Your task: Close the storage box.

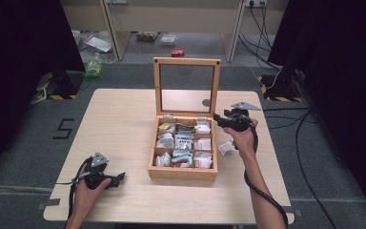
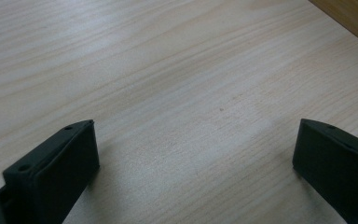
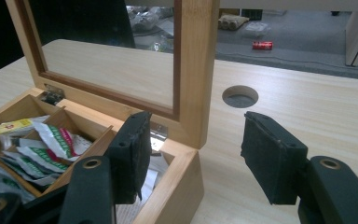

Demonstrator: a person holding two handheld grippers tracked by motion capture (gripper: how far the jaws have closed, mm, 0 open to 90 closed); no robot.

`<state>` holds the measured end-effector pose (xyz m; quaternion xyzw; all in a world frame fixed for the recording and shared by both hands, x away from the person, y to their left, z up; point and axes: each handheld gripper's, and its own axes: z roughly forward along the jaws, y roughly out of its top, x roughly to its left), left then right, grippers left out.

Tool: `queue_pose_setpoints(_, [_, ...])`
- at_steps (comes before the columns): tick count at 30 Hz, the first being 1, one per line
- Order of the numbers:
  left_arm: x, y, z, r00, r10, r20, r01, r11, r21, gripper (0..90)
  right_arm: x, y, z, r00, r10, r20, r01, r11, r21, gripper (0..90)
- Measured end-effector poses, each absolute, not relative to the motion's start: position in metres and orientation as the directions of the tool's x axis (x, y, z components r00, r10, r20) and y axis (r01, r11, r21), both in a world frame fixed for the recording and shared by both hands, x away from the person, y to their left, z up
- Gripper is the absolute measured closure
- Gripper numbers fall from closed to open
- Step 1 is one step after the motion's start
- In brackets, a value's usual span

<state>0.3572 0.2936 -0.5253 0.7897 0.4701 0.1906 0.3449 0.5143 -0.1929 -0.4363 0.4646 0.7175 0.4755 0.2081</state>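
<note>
A wooden tea box (image 1: pixel 182 172) stands mid-table with its glass-paned lid (image 1: pixel 187 61) upright. Its compartments hold several tea bags (image 3: pixel 51 140). My right gripper (image 1: pixel 217 119) hovers at the box's rear right corner, open. In the right gripper view (image 3: pixel 196 122) one jaw hangs over the back compartment and the other outside the box wall (image 3: pixel 177 186), with the lid's frame post (image 3: pixel 198 70) just beyond; neither pad presses on anything. My left gripper (image 1: pixel 119 179) rests near the table's front left, open, with bare wood between its jaws (image 2: pixel 196 140).
A loose white packet (image 1: pixel 226 148) lies on the table right of the box, below the right hand. A round cable hole (image 3: pixel 240 95) sits in the tabletop behind the box. Cables and clutter lie on the floor beyond the table.
</note>
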Motion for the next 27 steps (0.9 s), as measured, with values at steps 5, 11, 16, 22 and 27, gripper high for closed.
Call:
queue_pose_setpoints(5, [0.357,0.294,-0.525,0.485,0.874,-0.023,0.611,-0.32,0.724,0.0,0.521,-0.191,-0.44,-0.476,0.865,0.163,0.481,0.101,0.871,44.1])
queue_pose_setpoints(11, [0.357,0.294,-0.525,0.485,0.874,-0.023,0.611,-0.32,0.724,0.0,0.53,-0.186,-0.443,-0.474,0.862,0.18,0.486,0.086,0.87,44.7])
queue_pose_setpoints(16, [0.357,0.294,-0.525,0.485,0.874,-0.023,0.611,-0.32,0.724,0.0,0.538,-0.179,-0.443,-0.479,0.861,0.17,0.482,0.096,0.871,45.2])
queue_pose_setpoints(22, [0.357,0.294,-0.525,0.485,0.874,-0.023,0.611,-0.32,0.724,0.0,0.544,-0.171,-0.444,-0.492,0.855,0.162,0.479,0.11,0.871,46.1])
queue_pose_setpoints(27, [0.357,0.294,-0.525,0.485,0.874,-0.023,0.611,-0.32,0.724,0.0,0.547,-0.167,-0.445,-0.504,0.848,0.165,0.476,0.113,0.872,46.5])
